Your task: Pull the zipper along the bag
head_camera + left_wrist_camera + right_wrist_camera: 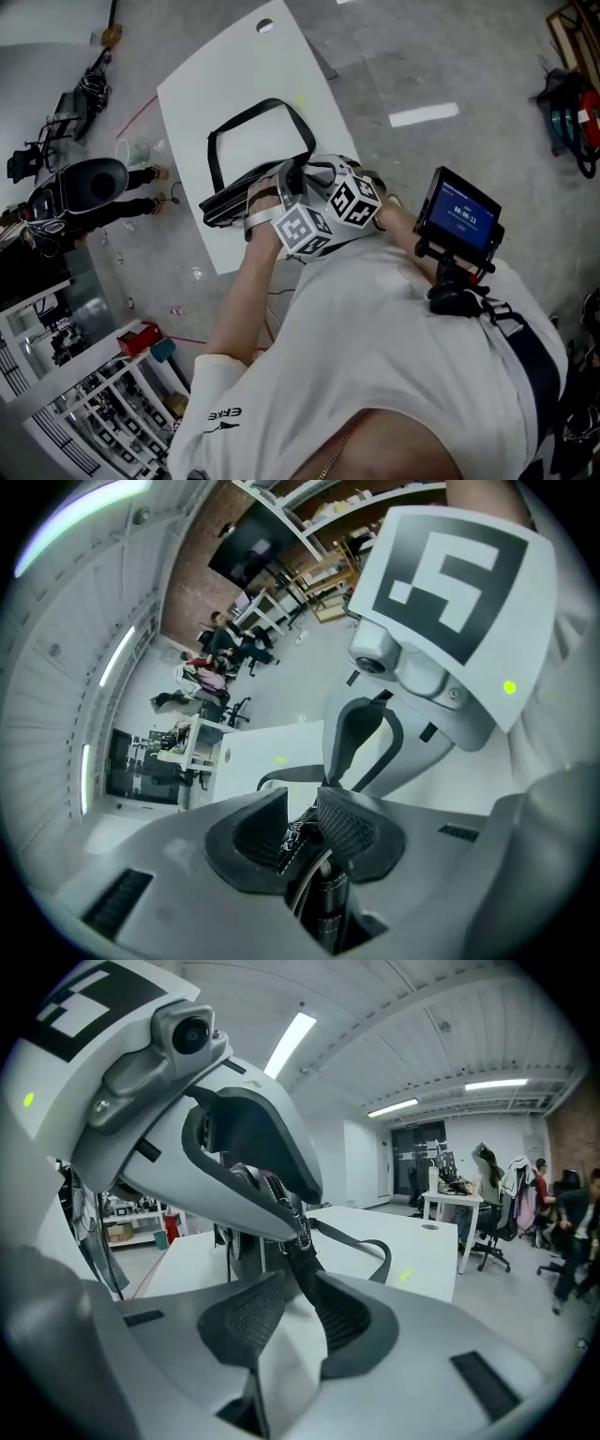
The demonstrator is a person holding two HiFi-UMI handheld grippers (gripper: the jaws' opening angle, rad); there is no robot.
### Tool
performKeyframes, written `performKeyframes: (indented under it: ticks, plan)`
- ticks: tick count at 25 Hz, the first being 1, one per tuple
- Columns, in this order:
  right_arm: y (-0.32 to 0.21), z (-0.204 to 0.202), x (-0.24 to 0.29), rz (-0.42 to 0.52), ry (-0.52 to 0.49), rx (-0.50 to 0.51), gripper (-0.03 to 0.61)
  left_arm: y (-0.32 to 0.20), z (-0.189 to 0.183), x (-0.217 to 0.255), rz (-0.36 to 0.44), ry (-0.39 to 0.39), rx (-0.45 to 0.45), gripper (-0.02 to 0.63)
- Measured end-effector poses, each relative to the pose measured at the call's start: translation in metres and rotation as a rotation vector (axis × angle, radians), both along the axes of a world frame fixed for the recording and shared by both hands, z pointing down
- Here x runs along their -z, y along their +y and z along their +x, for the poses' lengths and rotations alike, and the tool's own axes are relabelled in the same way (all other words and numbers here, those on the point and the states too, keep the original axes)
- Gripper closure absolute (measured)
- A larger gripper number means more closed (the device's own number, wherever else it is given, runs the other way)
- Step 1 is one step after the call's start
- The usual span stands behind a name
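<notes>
Bag (234, 197): black, lying flat on the white surface (216, 84), with its carry strap (267, 108) looped beyond it.

Its long axis runs from the near end, where both grippers meet, away toward the person's left. The zipper (274, 1190) follows that top edge, so travel looks to be leftward from the grippers.

Left gripper (298, 834): over the bag's top edge, jaws partly apart. A dark toothed strip of the bag sits between the pads, not squeezed.

Right gripper (295, 1321): just beside the left, jaws apart. A black webbing tab (314, 1274) lies against one pad, with a bright gap at the other.

Judgement: neither has a firm hold, and the tab needs pinching first.
</notes>
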State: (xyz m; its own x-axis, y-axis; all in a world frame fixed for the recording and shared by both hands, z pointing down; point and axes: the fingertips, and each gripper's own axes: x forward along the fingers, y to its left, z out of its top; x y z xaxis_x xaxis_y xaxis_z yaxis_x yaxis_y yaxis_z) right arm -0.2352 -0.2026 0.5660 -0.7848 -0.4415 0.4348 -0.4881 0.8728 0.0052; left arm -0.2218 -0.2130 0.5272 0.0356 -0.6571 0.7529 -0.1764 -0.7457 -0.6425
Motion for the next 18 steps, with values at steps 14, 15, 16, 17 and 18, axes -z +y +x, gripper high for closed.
performKeyframes:
  ticks: [14,15,16,17,18]
  plan:
    - [0.003,-0.028,0.02,0.009,-0.093,0.039,0.497,0.024,-0.033,-0.008,-0.141,-0.274,0.026,0.52]
    - [0.004,-0.029,0.02,0.014,-0.091,0.044,0.497,0.024,-0.033,-0.007,-0.144,-0.275,0.032,0.52]
    - [0.004,-0.029,0.021,0.021,-0.089,0.051,0.497,0.024,-0.033,-0.006,-0.145,-0.274,0.037,0.52]
    - [0.005,-0.03,0.022,0.031,-0.088,0.058,0.497,0.025,-0.033,-0.006,-0.146,-0.274,0.041,0.52]
    - [0.006,-0.03,0.023,0.047,-0.087,0.065,0.497,0.025,-0.033,-0.006,-0.145,-0.275,0.044,0.52]
